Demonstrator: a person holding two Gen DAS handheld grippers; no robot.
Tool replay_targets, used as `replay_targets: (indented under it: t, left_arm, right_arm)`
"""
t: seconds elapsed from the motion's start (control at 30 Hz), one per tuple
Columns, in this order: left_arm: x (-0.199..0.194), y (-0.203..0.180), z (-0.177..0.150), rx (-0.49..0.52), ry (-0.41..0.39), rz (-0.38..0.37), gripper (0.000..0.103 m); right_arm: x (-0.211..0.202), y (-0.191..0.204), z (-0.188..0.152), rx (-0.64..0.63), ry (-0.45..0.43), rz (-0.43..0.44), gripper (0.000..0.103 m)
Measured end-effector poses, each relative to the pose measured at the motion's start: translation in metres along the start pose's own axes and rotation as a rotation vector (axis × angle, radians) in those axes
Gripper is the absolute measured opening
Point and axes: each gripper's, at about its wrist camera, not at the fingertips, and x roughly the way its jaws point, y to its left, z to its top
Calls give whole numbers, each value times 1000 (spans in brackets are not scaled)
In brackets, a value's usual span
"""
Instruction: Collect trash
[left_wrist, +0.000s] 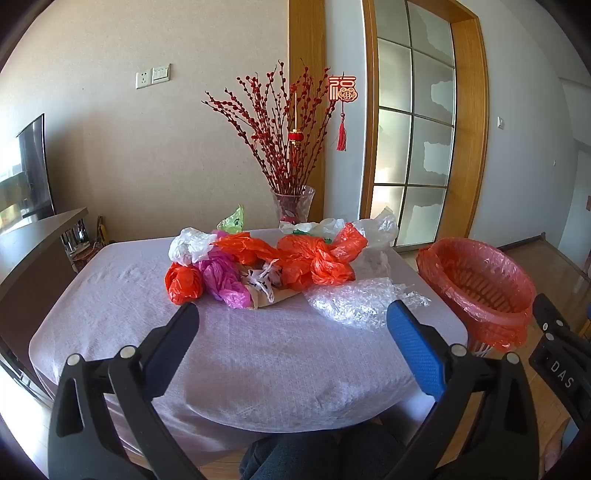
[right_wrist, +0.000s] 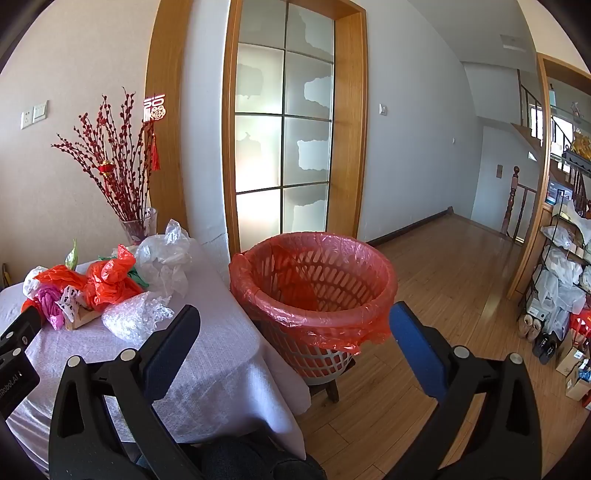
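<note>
A heap of crumpled plastic bags lies on the table (left_wrist: 110, 302): orange bags (left_wrist: 314, 258), a pink bag (left_wrist: 221, 277), a white bag (left_wrist: 188, 245) and clear bubble wrap (left_wrist: 354, 301). The heap also shows in the right wrist view (right_wrist: 110, 280). A waste basket lined with an orange bag (right_wrist: 314, 280) stands on a stool right of the table; it also shows in the left wrist view (left_wrist: 476, 284). My left gripper (left_wrist: 293, 325) is open and empty above the table's near part. My right gripper (right_wrist: 295, 328) is open and empty, facing the basket.
A glass vase with red branches (left_wrist: 293, 205) stands at the table's far edge. A dark cabinet (left_wrist: 33, 251) is to the left. A shelf rack with bags and boxes (right_wrist: 561, 280) stands at the right over the wooden floor (right_wrist: 443, 280).
</note>
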Motion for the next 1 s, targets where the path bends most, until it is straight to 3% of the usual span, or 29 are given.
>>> replay_targets:
  t: [1.0]
  left_arm:
    - [1,-3,-4,-2,10,-5,99]
  right_arm:
    - [0,1,2,-3,8,2,101]
